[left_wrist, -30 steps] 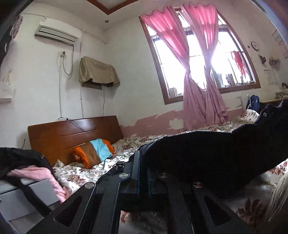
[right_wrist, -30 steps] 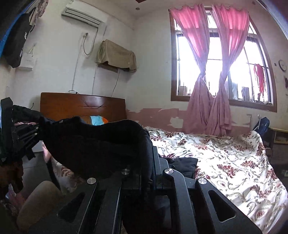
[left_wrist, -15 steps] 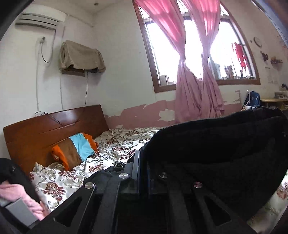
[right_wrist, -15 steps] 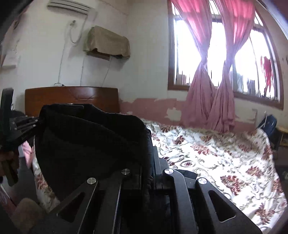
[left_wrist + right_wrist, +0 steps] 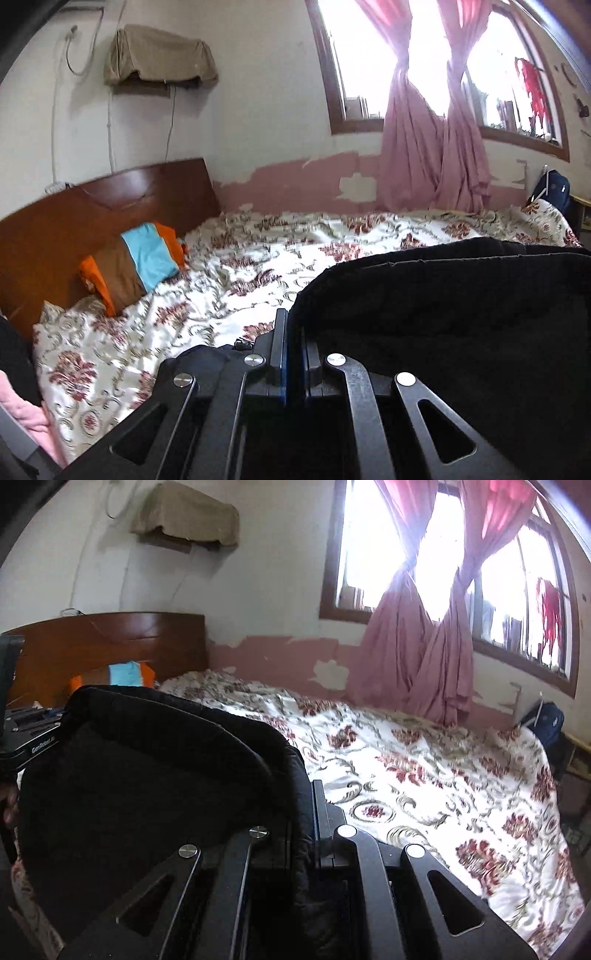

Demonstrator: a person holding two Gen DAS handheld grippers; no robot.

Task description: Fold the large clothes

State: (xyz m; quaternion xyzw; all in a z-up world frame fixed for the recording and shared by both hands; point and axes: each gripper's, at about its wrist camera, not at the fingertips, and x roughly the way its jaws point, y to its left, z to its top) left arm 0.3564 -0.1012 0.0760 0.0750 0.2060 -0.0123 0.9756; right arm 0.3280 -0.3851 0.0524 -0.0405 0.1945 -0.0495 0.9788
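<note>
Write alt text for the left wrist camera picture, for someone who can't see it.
The left gripper, jaws shut, clamps the edge of a black garment that fills the lower right, held above a bed with a floral cover. A striped orange, brown and blue pillow leans on the wooden headboard; pink curtains hang at a bright window.
</note>
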